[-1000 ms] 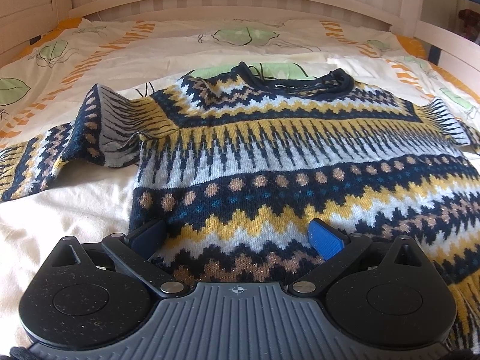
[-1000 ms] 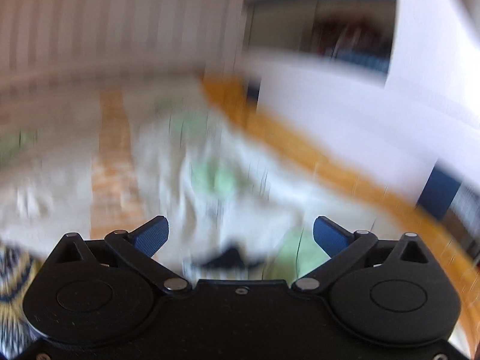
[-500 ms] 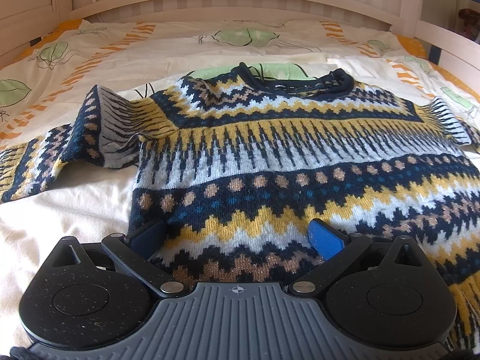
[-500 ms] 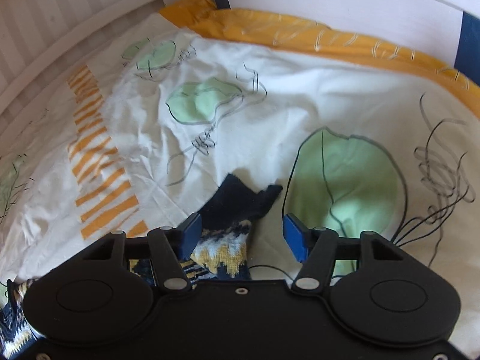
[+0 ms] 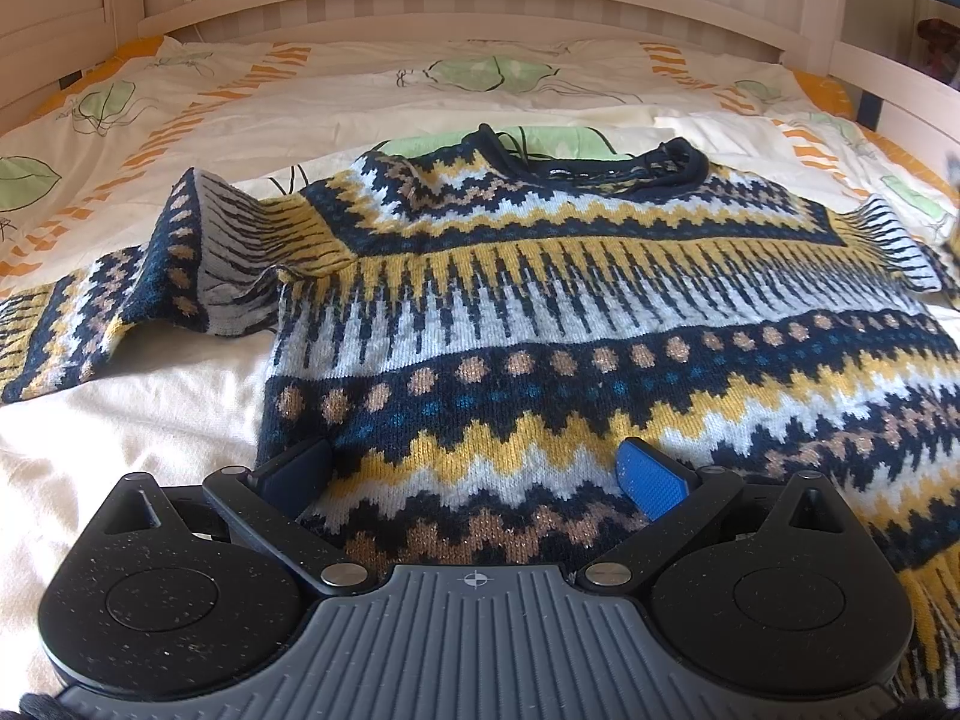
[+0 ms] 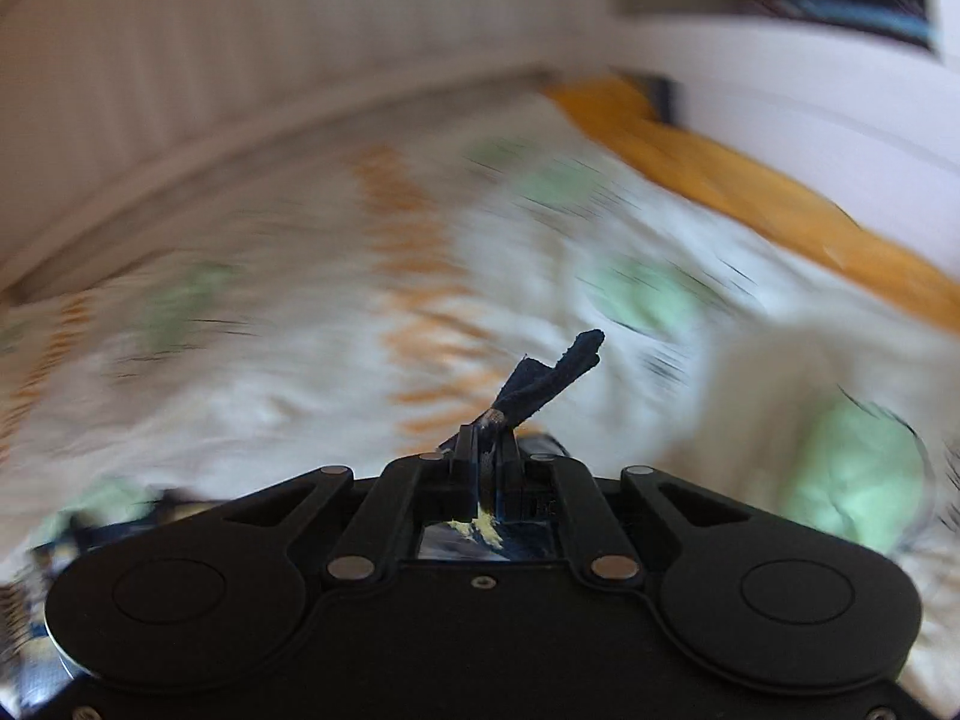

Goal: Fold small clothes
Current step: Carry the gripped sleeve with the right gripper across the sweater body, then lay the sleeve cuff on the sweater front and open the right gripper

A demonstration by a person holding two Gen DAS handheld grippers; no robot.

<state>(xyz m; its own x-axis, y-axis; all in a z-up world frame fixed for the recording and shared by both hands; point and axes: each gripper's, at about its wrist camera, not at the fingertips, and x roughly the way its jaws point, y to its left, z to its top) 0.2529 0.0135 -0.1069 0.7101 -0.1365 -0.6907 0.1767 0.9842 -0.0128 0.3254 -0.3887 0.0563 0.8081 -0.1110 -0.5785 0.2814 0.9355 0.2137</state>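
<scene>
Knitted wool in navy, mustard, pale grey and tan zigzags: sweater [image 5: 540,312] spread flat, front up, across the middle of the bed [image 5: 120,420], hem toward the near edge, navy neckband [image 5: 600,165] toward the headboard [image 5: 456,6]; one sleeve [image 5: 108,306] trailing off toward the bed's left edge with a raised fold near the shoulder; opposite sleeve running out toward the right edge and lost at the frame's border.

Left gripper [image 5: 474,474] low over the hem near the bed's front edge, blue pads [image 5: 651,477] spread wide with the zigzag bands showing between them; cannot tell whether touching the knit or just above it; nothing caught in it.

Right gripper [image 6: 493,450] pressed together on a navy cuff [image 6: 549,381] of the sweater; dark ribbed end sticking up and to the right beyond the tips; a scrap of yellow and white pattern visible behind the closed fingers; a little more of the patterned knit at the lower left border of the right wrist view.

Cream duvet cover [image 5: 420,96] under everything, printed with green leaves, black scribbled lines and orange dashes, an orange band along the right side; same cover badly smeared in the right wrist view [image 6: 300,330], so nothing finer to be read there; pale wooden side rail [image 6: 780,90] beyond the orange band.
</scene>
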